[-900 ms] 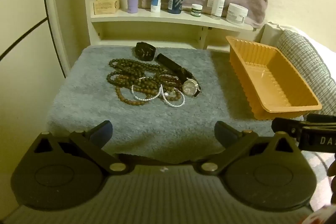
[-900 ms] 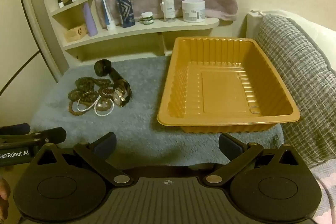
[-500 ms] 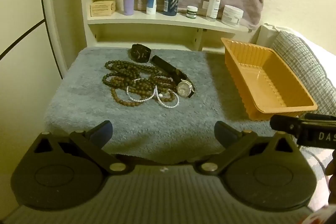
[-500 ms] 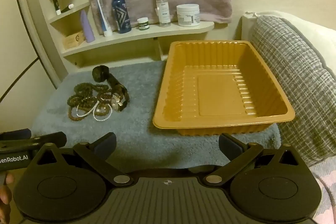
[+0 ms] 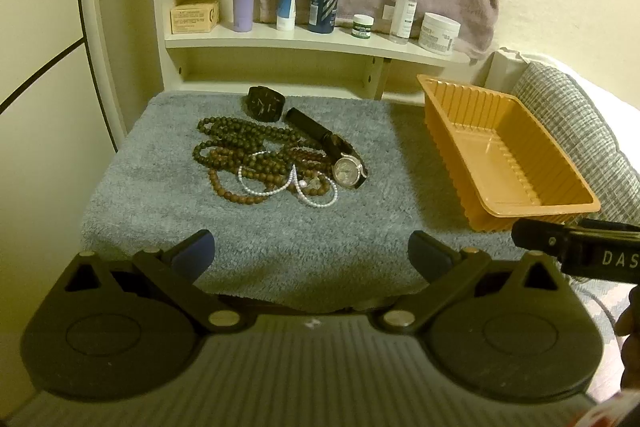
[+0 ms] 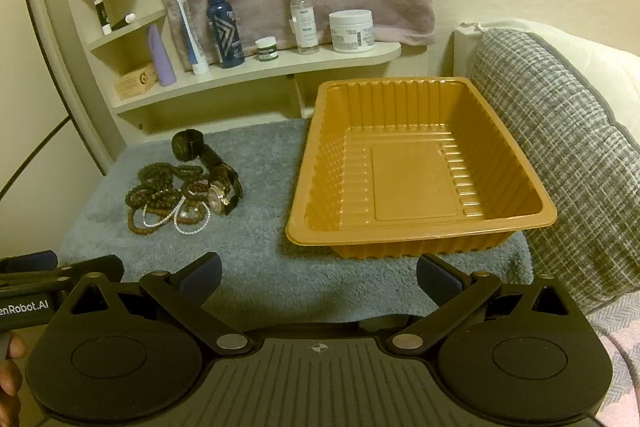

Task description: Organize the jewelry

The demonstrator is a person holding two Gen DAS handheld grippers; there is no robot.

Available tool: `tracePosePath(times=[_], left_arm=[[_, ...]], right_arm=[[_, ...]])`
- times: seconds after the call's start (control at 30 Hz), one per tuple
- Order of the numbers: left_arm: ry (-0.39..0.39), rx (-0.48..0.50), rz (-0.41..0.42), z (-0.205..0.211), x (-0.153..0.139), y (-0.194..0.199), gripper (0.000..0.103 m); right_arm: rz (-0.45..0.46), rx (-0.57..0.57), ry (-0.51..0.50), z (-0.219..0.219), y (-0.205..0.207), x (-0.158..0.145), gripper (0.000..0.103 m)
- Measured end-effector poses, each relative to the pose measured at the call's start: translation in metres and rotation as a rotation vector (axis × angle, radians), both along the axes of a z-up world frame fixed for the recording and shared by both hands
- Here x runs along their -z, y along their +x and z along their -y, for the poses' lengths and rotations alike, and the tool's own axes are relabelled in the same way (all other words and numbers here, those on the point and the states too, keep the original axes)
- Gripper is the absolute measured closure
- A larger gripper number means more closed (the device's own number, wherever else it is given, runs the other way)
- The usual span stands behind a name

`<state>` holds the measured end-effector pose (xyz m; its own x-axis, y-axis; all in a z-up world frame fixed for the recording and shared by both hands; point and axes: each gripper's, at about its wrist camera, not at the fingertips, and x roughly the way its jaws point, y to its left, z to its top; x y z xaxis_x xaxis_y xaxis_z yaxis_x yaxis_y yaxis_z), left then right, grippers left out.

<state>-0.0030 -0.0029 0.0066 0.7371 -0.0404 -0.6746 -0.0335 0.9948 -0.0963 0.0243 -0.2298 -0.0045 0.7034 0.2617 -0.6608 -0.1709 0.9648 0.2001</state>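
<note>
Both tongs — left tongs (image 5: 311, 251) and right tongs (image 6: 319, 275) — spread wide and empty, short of the towel-covered counter (image 5: 168, 187), with the jewelry pile (image 5: 276, 163) ahead of the left and the bare orange tray (image 6: 420, 227) ahead of the right — probably staged as its destination.

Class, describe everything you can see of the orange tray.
The tray is a shallow rectangular tub, apparently thin moulded plastic, orange, with ribbed walls, a flat raised floor panel and a rolled rim. It is empty and upright on the grey towel, right of the jewelry pile and apart from it. A checked cushion lies close beside it.
</note>
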Motion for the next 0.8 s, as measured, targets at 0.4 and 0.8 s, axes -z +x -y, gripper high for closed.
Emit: tracePosePath(times=[0.4, 0.8], left_arm=[[0.001, 0.000, 0.001, 0.0015, 0.0008, -0.0008, 0.001], [-0.004, 0.001, 0.003, 0.0030, 0.0002, -0.0023, 0.001]], right_arm=[[0.000, 0.000, 0.003, -0.0007, -0.0009, 0.0015, 0.000], [0.002, -0.001, 0.004, 0.0000, -0.0013, 0.0018, 0.000]])
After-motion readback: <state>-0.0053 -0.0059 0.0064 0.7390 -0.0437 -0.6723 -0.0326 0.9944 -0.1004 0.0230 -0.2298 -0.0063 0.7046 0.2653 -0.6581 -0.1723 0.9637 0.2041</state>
